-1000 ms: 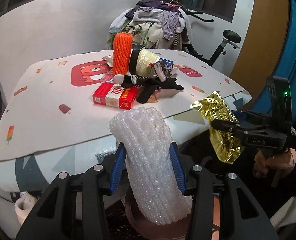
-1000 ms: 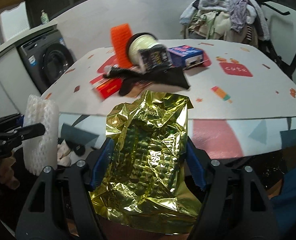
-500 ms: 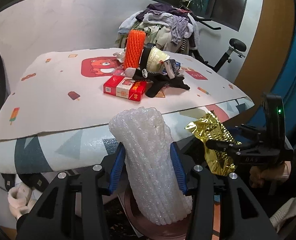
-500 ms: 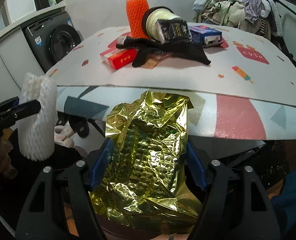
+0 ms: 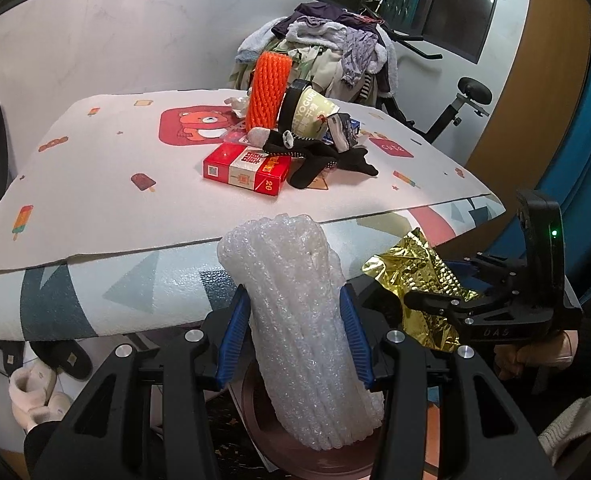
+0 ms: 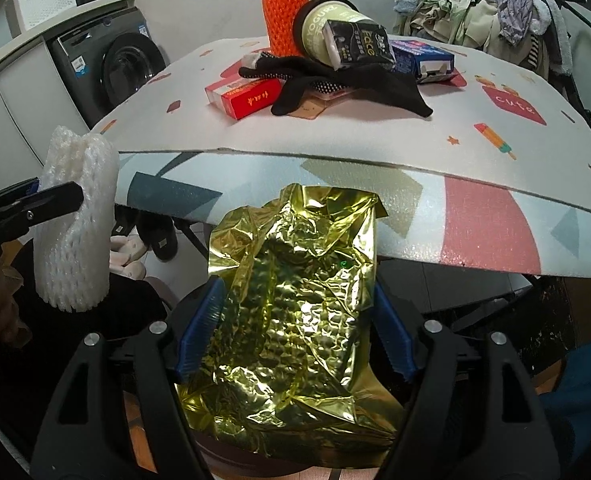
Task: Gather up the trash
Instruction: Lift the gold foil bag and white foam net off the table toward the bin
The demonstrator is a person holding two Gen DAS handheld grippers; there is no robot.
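1. Trash in transit: the left gripper is clamped around a white foam net sleeve, and the right gripper is clamped on a crumpled gold foil wrapper; both pieces hang below the front edge of the surface, off its patterned mat.

2. The step in hand looks like the drop-off: a round brown rim, apparently a bin, shows directly beneath the sleeve in the left wrist view, and a dark rim lies under the wrapper in the right wrist view.

3. The next move likely calls for lowering each piece over that opening and spreading the jaws; the light foil may cling to a pad, so a clean release matters.

4. Both grippers point forward toward the surface, held low and side by side, near each other but apart; the person's right hand grips its handle at the edge of the left wrist view.

5. More candidates wait on the surface: an orange foam net, a yogurt cup lying on its side, a red carton, a blue box and black socks draped across the pile.
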